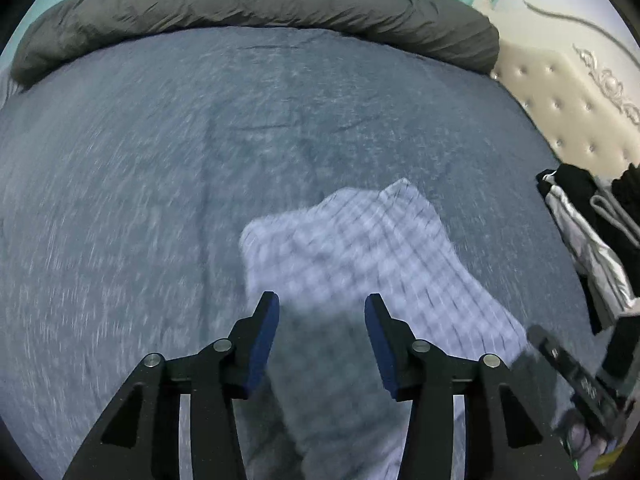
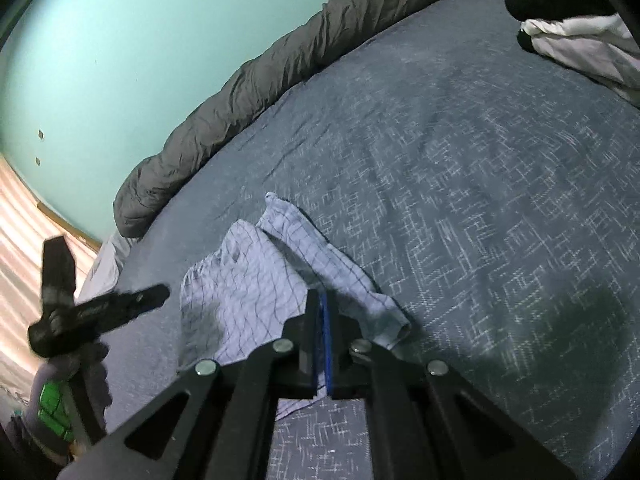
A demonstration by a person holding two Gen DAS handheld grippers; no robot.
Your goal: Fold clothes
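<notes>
Checked garment on the bed — right gripper pinching it, left gripper spread above it.

The pale blue checked garment (image 2: 256, 292) lies crumpled on the blue-grey patterned bedspread (image 2: 460, 200), near its front edge. The right gripper (image 2: 322, 300) has its jaws pressed together on a fold of the cloth. The left gripper (image 1: 322, 304) hangs over the same garment with jaws apart — nothing between the pads. A rolled grey duvet (image 1: 256, 0) lines the far side; dark and white clothes (image 1: 584, 220) are piled by the tufted headboard (image 1: 560, 100).
</notes>
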